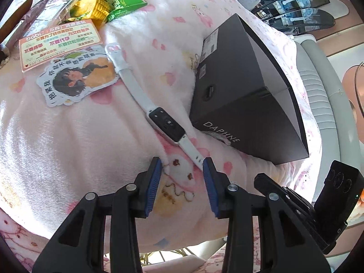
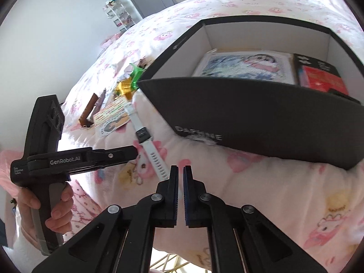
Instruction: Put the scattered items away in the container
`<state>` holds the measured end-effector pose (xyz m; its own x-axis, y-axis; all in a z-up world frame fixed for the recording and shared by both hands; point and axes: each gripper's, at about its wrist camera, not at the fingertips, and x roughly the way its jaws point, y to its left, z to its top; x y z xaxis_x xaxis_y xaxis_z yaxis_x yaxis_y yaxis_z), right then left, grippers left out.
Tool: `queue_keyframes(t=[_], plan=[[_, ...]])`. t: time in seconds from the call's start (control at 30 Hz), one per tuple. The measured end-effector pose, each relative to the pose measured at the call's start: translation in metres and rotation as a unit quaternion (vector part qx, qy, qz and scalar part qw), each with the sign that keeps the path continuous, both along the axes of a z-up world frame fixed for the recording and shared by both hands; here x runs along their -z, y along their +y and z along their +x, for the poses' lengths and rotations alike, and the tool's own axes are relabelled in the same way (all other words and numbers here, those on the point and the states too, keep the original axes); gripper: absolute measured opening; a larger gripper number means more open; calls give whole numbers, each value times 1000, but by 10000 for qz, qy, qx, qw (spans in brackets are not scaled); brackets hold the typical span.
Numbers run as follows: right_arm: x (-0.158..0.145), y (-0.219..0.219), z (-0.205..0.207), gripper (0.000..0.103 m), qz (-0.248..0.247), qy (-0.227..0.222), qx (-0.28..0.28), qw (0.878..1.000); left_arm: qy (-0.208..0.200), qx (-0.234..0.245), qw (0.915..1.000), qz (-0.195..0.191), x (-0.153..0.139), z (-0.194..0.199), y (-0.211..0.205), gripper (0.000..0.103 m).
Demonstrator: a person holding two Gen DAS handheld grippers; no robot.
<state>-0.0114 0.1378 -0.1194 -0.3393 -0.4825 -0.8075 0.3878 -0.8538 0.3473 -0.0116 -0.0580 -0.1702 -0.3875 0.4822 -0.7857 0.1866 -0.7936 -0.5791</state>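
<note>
Lying across the bed, the pink blanket point(image 1: 68, 136) is carrying everything, and the black box point(image 2: 261, 118) is sitting on it as the landmark for the rest. Judging by its contents, the tidying is partly done: a picture card point(image 2: 245, 66) and a red-and-black packet point(image 2: 318, 77) are already resting inside the box. Still waiting outside, just beside the box's lettered wall, is the white watch point(image 1: 166, 122), with the sticker point(image 1: 77, 79), the orange card point(image 1: 59, 43) and the green and yellow wrappers point(image 1: 107, 4) lying farther off on that same side.

The right wrist view is looking down into the box (its inside is hidden from the left wrist view, which is seeing only dark outer walls). The left view, though, is showing the watch's strap end reaching between the jaws of the left gripper point(image 1: 182, 166), which are standing wide and holding nothing. The right gripper point(image 2: 180, 170) is hovering near the box with jaws nearly closed, empty (only a thin gap showing).
</note>
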Motion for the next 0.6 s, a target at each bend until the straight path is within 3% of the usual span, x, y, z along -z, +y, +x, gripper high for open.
queue_keyframes(t=[0.13,0.27,0.37,0.43,0.47,0.6], plan=[[-1,30,-6,3,273,-18,350,9990,79,12,9999,77,-1,-3,4,37],[-6,21,-1,3,-189,-36,-132,9997,-117,31,9995,275,11,-11,12,37],[-4,-5,7,5,-151,-12,-589,9981,-55,113,9992,370,13,-11,22,37],[2,-25,9,6,8,39,-867,9962,0,59,9997,221,11,-12,25,28],[8,-33,9,7,52,17,-960,9954,-1,1,10000,83,11,-13,26,11],[29,-55,-2,9,343,-147,-924,9950,22,-67,9999,73,8,-14,24,7]])
